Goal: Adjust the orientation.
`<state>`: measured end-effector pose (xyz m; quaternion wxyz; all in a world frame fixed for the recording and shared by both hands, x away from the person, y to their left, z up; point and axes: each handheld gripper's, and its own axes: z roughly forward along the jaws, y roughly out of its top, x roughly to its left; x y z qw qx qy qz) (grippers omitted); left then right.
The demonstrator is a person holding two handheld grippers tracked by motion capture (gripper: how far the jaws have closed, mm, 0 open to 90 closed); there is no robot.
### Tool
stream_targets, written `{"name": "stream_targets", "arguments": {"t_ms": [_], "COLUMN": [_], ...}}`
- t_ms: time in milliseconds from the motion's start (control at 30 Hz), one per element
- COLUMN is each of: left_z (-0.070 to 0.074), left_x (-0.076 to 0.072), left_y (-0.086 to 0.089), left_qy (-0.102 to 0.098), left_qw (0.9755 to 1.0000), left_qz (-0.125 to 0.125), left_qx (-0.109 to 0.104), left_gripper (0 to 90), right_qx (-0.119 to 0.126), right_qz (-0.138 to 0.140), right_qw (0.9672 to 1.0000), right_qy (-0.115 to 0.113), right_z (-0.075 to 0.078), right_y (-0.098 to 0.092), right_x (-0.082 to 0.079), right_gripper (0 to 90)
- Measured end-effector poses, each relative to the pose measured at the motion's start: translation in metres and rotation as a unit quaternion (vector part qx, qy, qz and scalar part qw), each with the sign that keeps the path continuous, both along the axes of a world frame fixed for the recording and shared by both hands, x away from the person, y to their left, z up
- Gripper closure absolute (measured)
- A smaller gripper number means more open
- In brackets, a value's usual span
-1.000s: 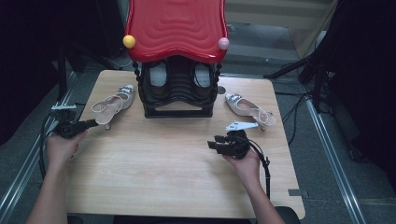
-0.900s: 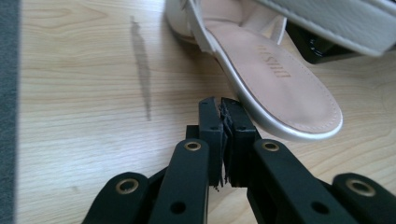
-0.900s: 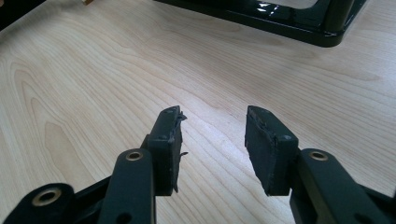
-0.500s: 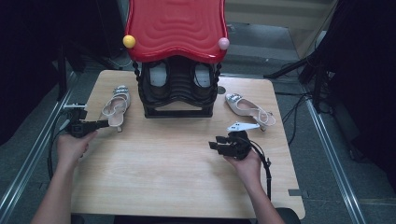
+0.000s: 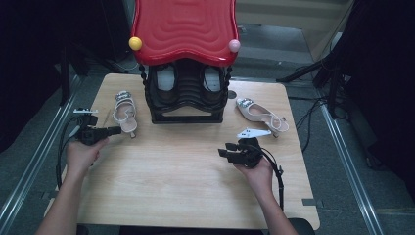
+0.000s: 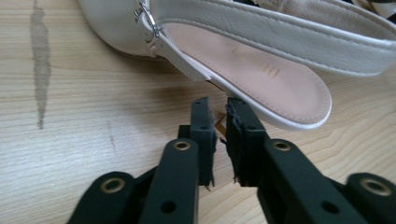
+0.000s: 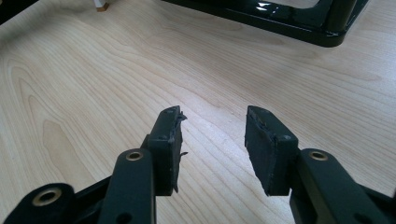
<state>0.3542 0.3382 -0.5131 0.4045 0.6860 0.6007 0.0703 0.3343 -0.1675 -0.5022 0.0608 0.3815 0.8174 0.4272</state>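
A pale slingback sandal (image 5: 124,111) lies on the wooden table (image 5: 171,181) left of the black shoe rack (image 5: 186,100). In the left gripper view its strap, buckle and insole (image 6: 261,77) are close ahead. My left gripper (image 5: 116,130) (image 6: 218,112) is shut on the sandal's thin heel, a tan sliver between the jaws. The matching sandal (image 5: 262,113) lies right of the rack. My right gripper (image 5: 226,153) (image 7: 212,126) hovers open and holds nothing, low over bare wood in front of the rack's base (image 7: 280,18).
The rack carries a wavy red top (image 5: 186,29) with a yellow ball (image 5: 135,43) and a pink ball (image 5: 234,45) at its corners. Two dark shoes (image 5: 166,78) sit inside it. Metal rails (image 5: 342,147) run along both table sides.
My left gripper moved right toward the rack with the sandal's heel in it, and the sandal swung from a diagonal to pointing away. The right gripper stayed still and open.
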Motion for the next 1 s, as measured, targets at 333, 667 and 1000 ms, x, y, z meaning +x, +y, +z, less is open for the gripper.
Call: {"name": "stream_targets", "arguments": {"t_ms": [333, 667, 1000], "left_z": [0.008, 0.031, 0.051], "left_x": [0.002, 0.017, 0.042], "left_y": [0.016, 0.021, 0.018], "left_qy": [-0.004, 0.000, 0.000], "left_qw": [0.9993, 0.9986, 0.9976], "left_qz": [0.036, 0.048, 0.057], "left_qx": [0.005, 0.022, 0.040], "left_gripper": [62.6, 55.4, 54.2], "right_qx": [0.001, 0.003, -0.001], "right_qz": [-0.003, -0.006, -0.005], "right_qw": [1.0000, 1.0000, 1.0000], "right_qy": [-0.002, -0.002, 0.000], "right_z": [0.001, 0.002, 0.000], "right_y": [-0.002, -0.002, 0.000], "right_x": [-0.001, -0.001, -0.002], "right_gripper": [57.8, 57.8, 57.8]}}
